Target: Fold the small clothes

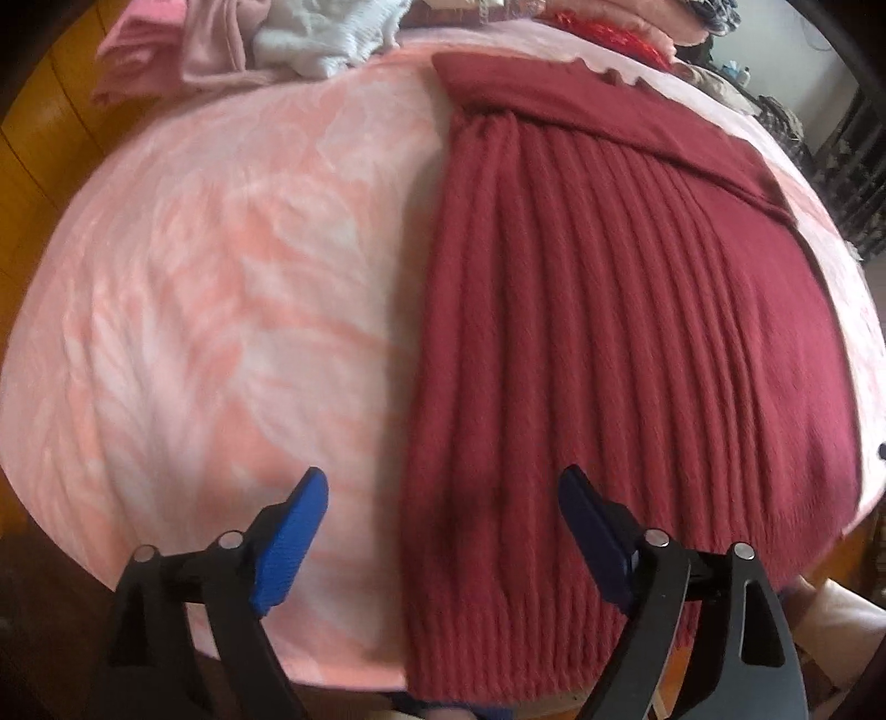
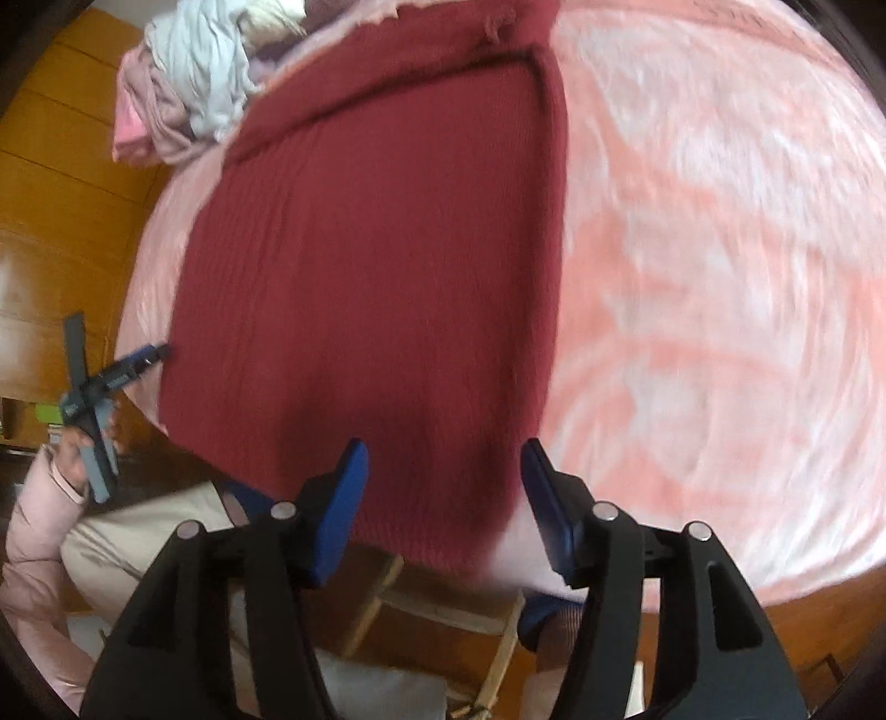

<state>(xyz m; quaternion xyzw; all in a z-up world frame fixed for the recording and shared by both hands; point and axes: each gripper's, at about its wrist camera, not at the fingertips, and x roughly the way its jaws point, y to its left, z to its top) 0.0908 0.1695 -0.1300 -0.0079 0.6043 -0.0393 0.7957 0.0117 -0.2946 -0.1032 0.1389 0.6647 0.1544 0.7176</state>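
Red sweater (image 1: 637,332) on pink blanket (image 1: 221,277)

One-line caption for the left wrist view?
Open left tool hovers above the near hem of a red ribbed sweater on a pink blanket.

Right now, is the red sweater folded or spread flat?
Partly folded: the red sweater lies flat on the pink blanket, with a sleeve laid across its top. Neither tool holds it.

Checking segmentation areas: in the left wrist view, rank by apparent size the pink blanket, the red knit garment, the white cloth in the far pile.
1. pink blanket
2. red knit garment, close behind; part of the blanket lies hidden beneath it
3. white cloth, far smaller, but farthest from the camera
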